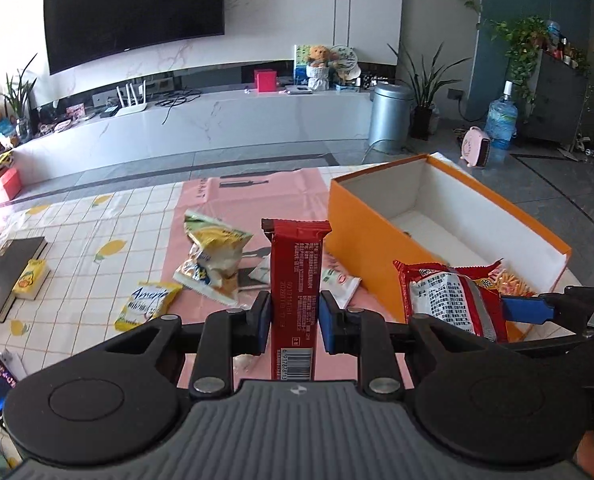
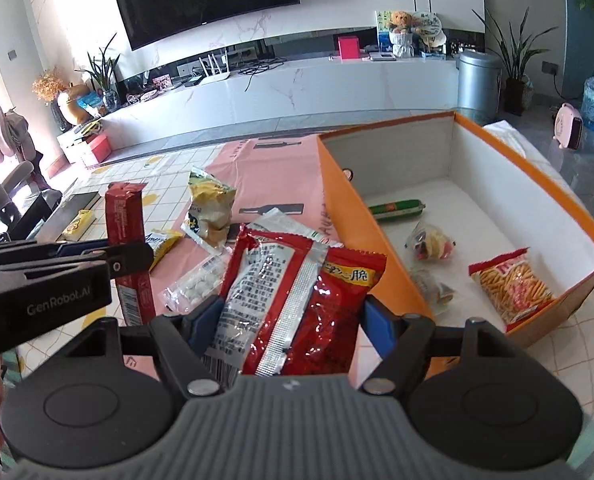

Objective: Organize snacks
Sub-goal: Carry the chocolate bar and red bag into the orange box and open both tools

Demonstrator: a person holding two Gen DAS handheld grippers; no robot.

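A long red snack bar is being clamped upright between the blue pads of the left gripper, barcode end down near the gripper body, top end lifted clear of the table. Just beside it, a crinkled red snack bag is being gripped by the right gripper, whose jaws are being kept fairly wide around the bag's width, back panel facing the camera. Both packets are being carried above the pink sheet and the checked tablecloth. To the right, the orange box is standing open, and a green sausage stick, two small wrapped sweets and a red pack of stick snacks are being seen on its white floor. On the cloth, a yellow chip bag, a yellow packet and a clear pouch of white candies are lying loose, well apart from a dark book.
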